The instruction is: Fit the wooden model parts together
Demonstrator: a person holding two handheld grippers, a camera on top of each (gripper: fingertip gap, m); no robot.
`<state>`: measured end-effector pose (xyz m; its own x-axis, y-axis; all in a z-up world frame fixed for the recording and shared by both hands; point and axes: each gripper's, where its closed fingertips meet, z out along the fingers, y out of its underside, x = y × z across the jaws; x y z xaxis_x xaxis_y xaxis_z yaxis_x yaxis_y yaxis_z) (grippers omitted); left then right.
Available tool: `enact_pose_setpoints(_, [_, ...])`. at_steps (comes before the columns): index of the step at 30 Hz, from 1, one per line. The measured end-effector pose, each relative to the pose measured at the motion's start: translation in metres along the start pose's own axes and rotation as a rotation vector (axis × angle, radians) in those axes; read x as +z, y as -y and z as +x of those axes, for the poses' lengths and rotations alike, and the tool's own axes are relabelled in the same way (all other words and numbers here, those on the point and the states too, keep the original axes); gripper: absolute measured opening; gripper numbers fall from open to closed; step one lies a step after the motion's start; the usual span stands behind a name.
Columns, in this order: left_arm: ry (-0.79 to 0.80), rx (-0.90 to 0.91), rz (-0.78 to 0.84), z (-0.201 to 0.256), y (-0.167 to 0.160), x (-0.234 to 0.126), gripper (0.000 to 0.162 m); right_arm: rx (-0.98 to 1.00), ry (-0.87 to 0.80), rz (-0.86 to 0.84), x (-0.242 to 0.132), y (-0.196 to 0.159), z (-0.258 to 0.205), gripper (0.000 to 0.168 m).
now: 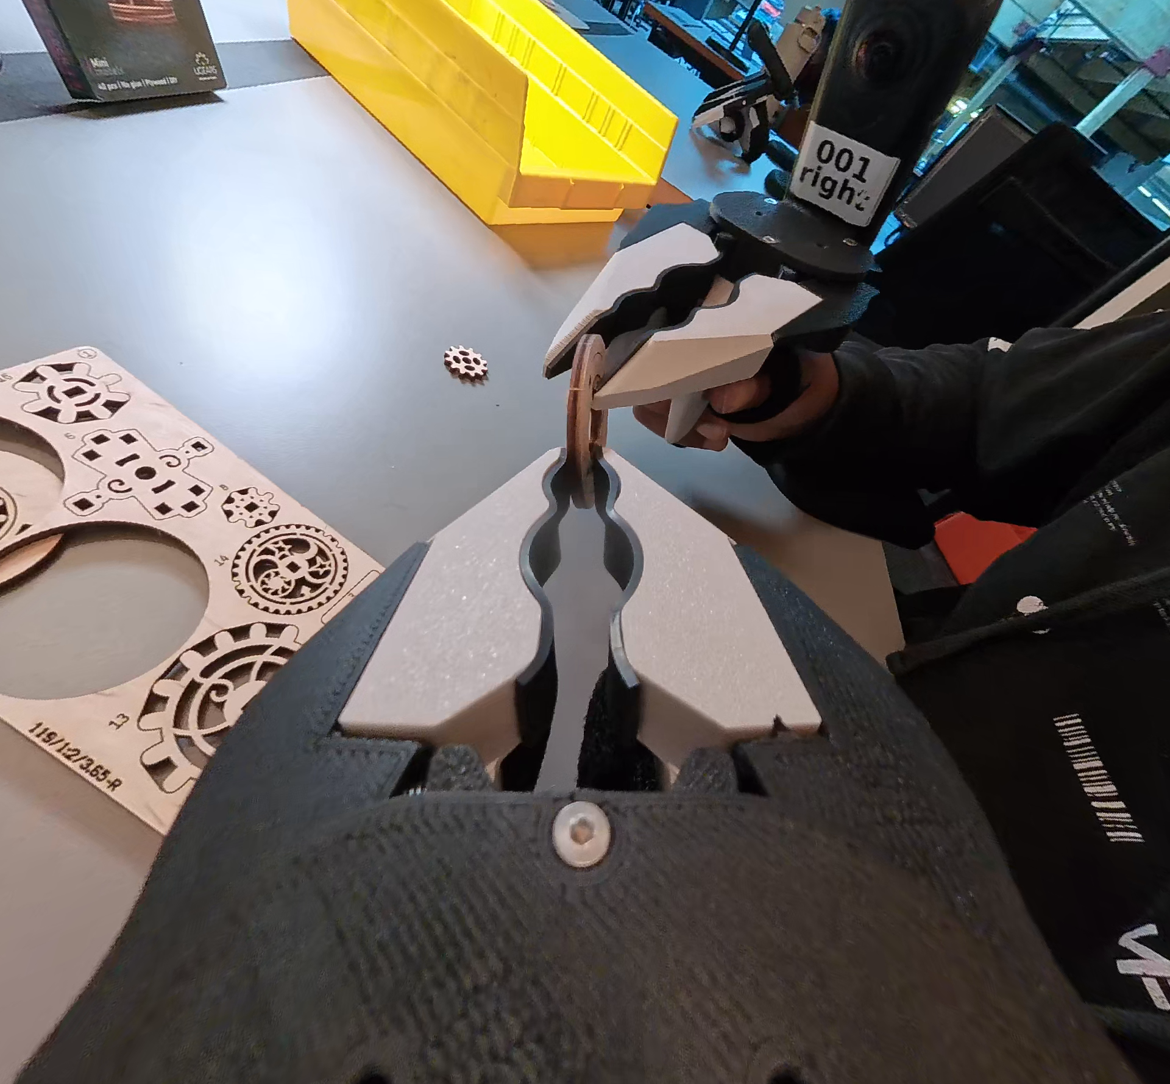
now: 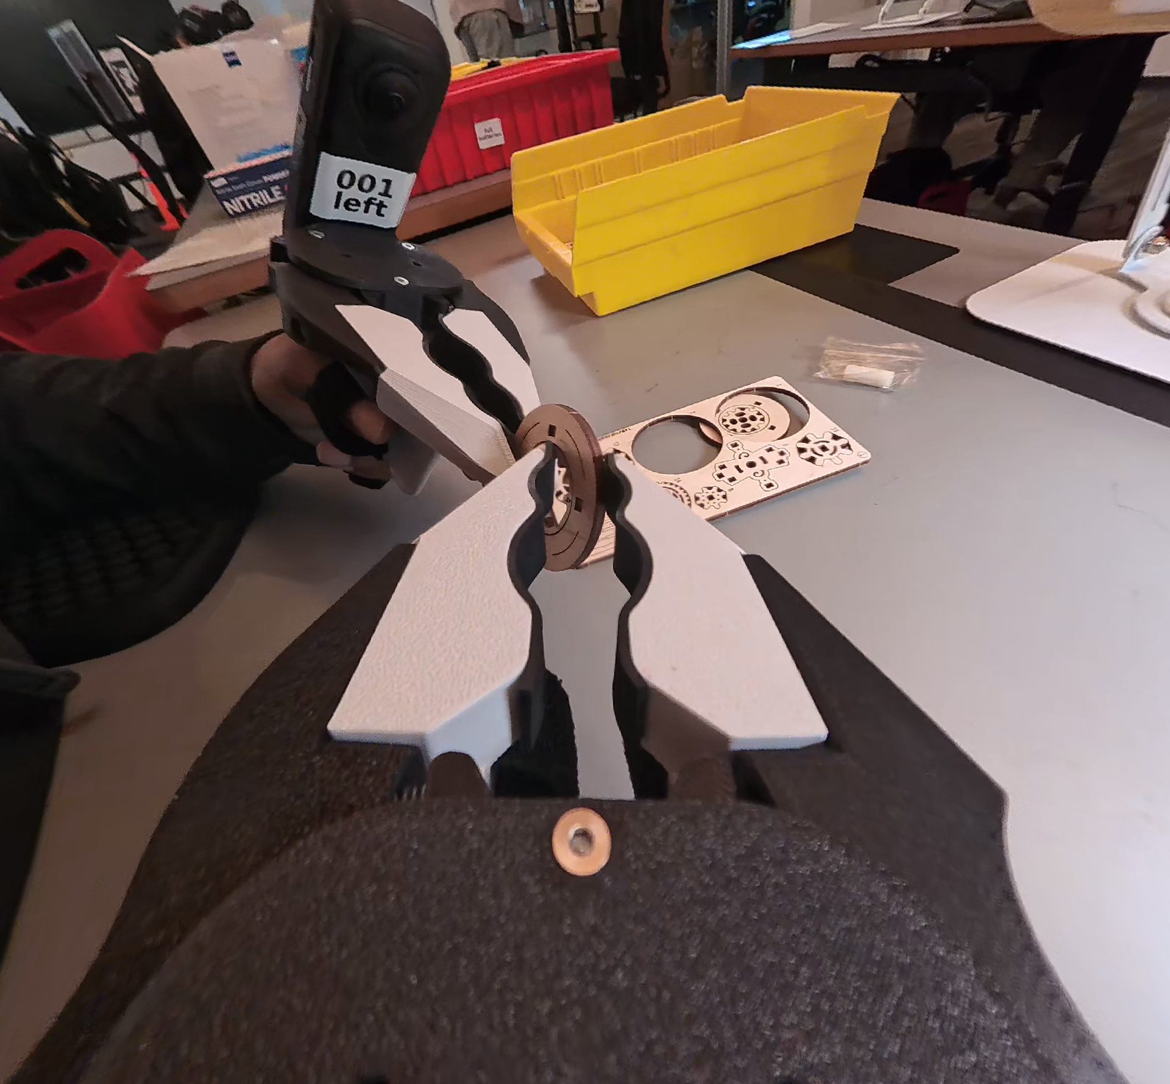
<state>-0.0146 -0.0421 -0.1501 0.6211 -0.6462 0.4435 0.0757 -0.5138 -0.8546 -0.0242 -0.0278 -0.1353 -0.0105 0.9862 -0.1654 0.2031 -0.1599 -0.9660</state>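
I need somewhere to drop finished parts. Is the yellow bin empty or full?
Empty as far as shown: the yellow bin shows only bare yellow floor and walls in both views, though its near wall hides part of the floor.

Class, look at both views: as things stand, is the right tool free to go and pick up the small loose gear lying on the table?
Probably not yet. The path to the small gear looks clear, but the right tool is shut on the wooden disc, which the left tool also grips.
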Motion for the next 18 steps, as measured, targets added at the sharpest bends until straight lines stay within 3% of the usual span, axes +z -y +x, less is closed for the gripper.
enact_pose_setpoints(11, [-0.077,-0.105,0.023,0.003,0.001,-0.001,0.006,0.069,0.004,-0.013,-0.001,0.001,-0.001,0.01])
enact_pose_setpoints(18, [-0.272,-0.248,0.096,0.018,0.012,-0.01,0.004,0.35,0.134,0.079,-0.009,0.017,-0.002,0.008])
